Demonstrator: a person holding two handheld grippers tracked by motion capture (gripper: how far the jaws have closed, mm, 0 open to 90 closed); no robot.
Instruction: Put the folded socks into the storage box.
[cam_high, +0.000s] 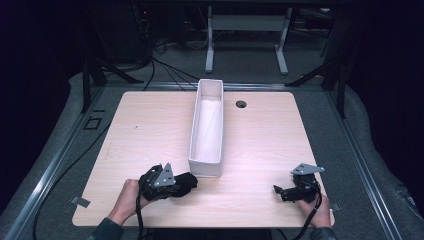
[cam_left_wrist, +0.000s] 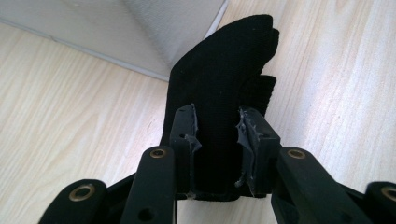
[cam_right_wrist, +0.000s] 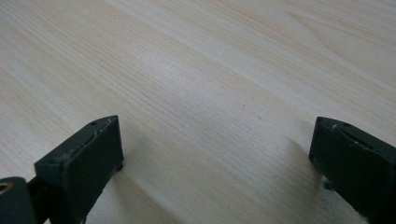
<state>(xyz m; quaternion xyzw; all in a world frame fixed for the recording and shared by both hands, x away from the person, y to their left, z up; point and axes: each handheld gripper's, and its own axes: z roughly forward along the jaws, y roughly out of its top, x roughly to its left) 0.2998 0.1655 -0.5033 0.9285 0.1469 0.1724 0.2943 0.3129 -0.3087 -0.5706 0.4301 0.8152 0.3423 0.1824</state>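
Two grippers on table, one per hand. Left gripper (cam_left_wrist: 217, 140): jaws clamped on black cloth (cam_left_wrist: 219, 79), a folded knit piece that sticks out past the pads; cloth lies at table's near edge, left of centre, just beside the near end of the white bin (cam_high: 206, 165). Can't tell if cloth touches bin wall. Right gripper (cam_right_wrist: 217, 154): jaws wide apart, nothing betw. them, bare wood below; sits near-right, well apart from cloth. Bin is long, narrow, runs front-to-back mid-table (cam_high: 150, 130). Small round hole (cam_high: 241, 104) in tabletop, right of bin's far end.
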